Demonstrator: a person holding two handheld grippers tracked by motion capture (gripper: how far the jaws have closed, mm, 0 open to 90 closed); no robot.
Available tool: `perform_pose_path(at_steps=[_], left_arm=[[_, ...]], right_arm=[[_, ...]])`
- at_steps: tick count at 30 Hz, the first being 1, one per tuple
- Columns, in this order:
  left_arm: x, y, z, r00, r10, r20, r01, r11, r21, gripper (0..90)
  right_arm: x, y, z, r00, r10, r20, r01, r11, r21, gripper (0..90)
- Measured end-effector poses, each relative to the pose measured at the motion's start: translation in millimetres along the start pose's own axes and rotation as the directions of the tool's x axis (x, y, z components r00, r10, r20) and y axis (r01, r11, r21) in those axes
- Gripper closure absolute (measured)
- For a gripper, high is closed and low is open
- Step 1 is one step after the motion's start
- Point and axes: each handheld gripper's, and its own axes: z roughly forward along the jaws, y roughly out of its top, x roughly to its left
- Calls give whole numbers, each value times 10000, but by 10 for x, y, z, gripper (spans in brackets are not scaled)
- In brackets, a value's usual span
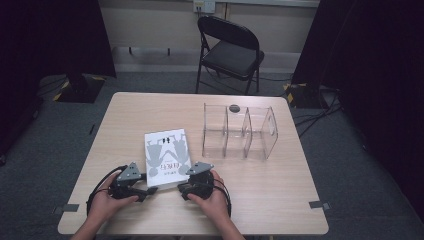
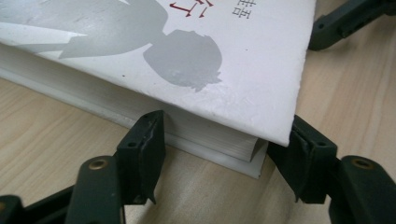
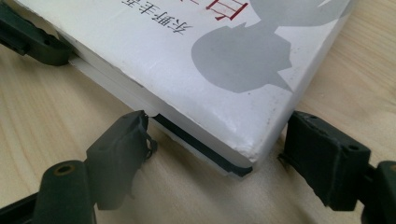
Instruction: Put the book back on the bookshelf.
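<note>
A white book (image 1: 167, 152) with grey figures and red characters on its cover lies flat on the wooden table (image 1: 280, 195). My left gripper (image 1: 150, 190) is at the book's near left corner. In the left gripper view the book (image 2: 187, 60) has that corner between the jaws of the left gripper (image 2: 219, 135), and both pads sit against its page edges. My right gripper (image 1: 184, 186) is at the near right corner. In the right gripper view the book (image 3: 196, 60) lies between the jaws of the right gripper (image 3: 215, 135); one pad touches its edge, and a small gap remains at the spine.
A clear acrylic divider rack (image 1: 240, 132) stands to the right of the book, with a small dark round thing (image 1: 234, 107) behind it. A black folding chair (image 1: 230, 50) stands beyond the table's far edge. Bare wood lies left of the book.
</note>
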Motion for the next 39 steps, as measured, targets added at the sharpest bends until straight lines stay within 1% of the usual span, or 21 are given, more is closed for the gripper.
perform_pose_path(at_steps=[3,4,6,7,11,12,17,18,21,22,24,25,26,27,28,31,33,34,36,37,39], left_arm=[[13,20,-2,9998,101,-183,-98,9998,151,372],[7,29,8,9998,-76,-174,78,9999,111,372],[29,55,15,9998,-195,-93,197,9994,286,378],[31,67,18,9997,-81,-214,88,9994,325,383],[55,77,17,9998,114,-163,-108,9992,383,389],[49,85,19,9997,-130,-207,138,9991,394,392],[25,144,-6,9991,-140,-400,171,9970,761,419],[9,153,-7,9989,-339,-310,362,9965,751,426],[7,164,-28,9987,-303,-420,334,9966,753,453],[-8,165,-35,9982,-481,-364,506,9962,709,453],[-21,181,-58,9975,-642,-308,662,9952,719,508],[-23,194,-84,9969,-734,-281,749,9954,592,570],[-23,194,-84,9969,-734,-281,749,9954,592,571],[-14,205,-95,9980,-510,-387,535,9963,674,571],[-20,205,-87,9971,-695,-308,714,9953,656,570],[-26,216,-92,9975,-617,-342,637,9961,617,570],[-14,235,-122,9983,-415,-415,436,9977,510,571],[-25,246,-136,9975,-620,-353,631,9975,312,573],[-13,258,-151,9979,-481,-438,496,9982,340,576],[-15,261,-150,9977,-586,-353,599,9976,346,576],[-12,263,-149,9980,-517,-351,529,9981,322,577]], right_arm=[[2,0,1,10000,-67,-61,67,10000,-23,208],[2,0,1,10000,-67,-61,67,10000,-23,208],[3,0,2,10000,-70,-61,70,10000,-23,207],[3,0,2,10000,-74,-64,73,10000,-23,208],[5,1,2,10000,-55,-51,55,10000,-16,206],[9,3,4,10000,-32,-42,32,10000,-1,201],[15,5,9,10000,-44,-33,44,10000,4,189],[14,6,11,9999,-83,-79,83,10000,20,176],[14,8,12,9999,-114,-104,114,9999,73,164],[12,9,13,9998,-128,-128,129,9999,85,161],[13,9,14,9998,-123,-140,125,9999,95,157],[13,11,17,9997,-175,-151,176,9998,99,149],[20,13,17,9998,-98,-156,100,9998,147,145],[20,13,17,9998,-98,-156,100,9998,147,145],[15,15,22,9996,-196,-186,198,9997,130,139],[15,15,23,9996,-198,-197,201,9997,134,135],[14,16,24,9996,-213,-208,216,9997,140,133],[10,16,24,9994,-239,-237,243,9996,139,131],[1,16,22,9992,-262,-311,267,9995,166,129],[1,16,22,9992,-262,-311,267,9995,166,129],[-13,14,22,9985,-352,-408,357,9993,130,133]])
